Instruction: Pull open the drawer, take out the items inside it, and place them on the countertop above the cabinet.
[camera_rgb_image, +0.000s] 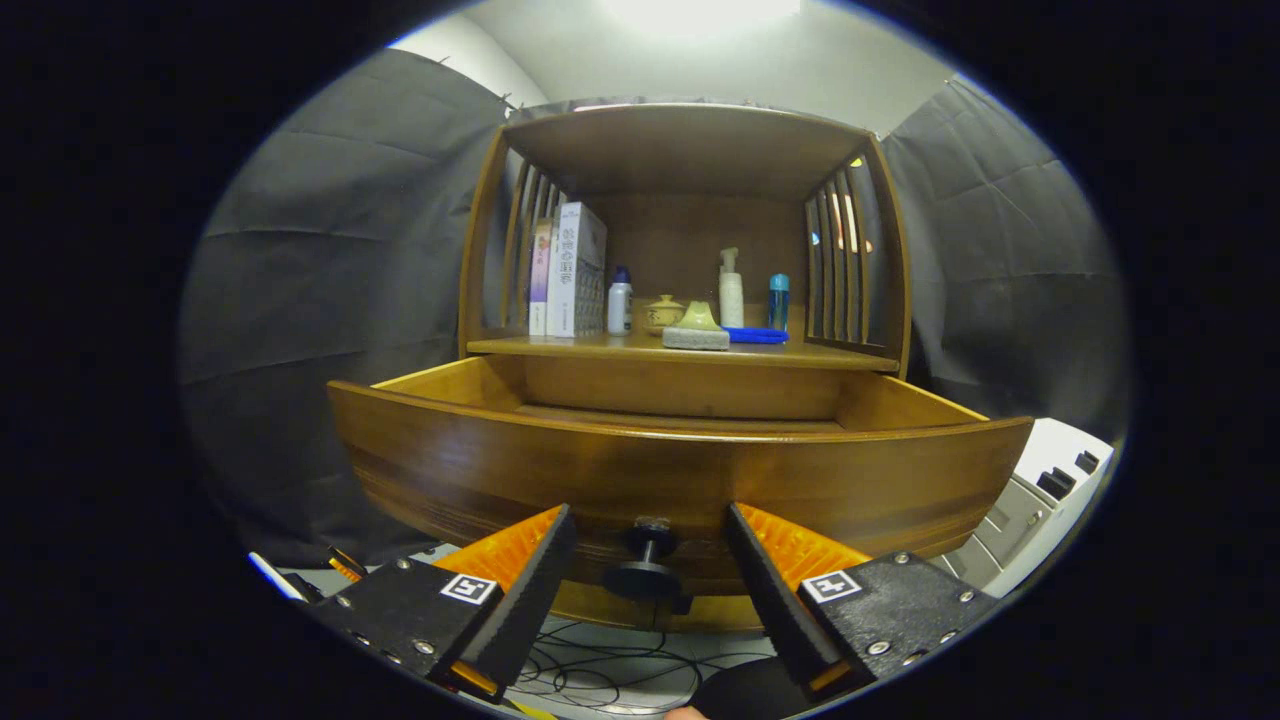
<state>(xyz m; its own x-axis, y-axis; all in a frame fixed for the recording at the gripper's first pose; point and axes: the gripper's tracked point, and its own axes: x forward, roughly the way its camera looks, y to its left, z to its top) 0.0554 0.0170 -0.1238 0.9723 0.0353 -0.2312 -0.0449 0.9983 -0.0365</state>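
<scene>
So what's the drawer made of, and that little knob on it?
The drawer looks like wood with a glossy brown varnish: grain streaks and a soft shine show on its front. The knob, between the open gripper fingers, is dark and smooth, maybe metal or plastic; I can't tell which.

Tongs (650, 545) level, fingers spread wide apart.

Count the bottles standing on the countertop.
3, all at the back of the countertop: a white bottle beside the books, a pump bottle right of centre, a blue bottle beside it. Others may be hidden.
</scene>
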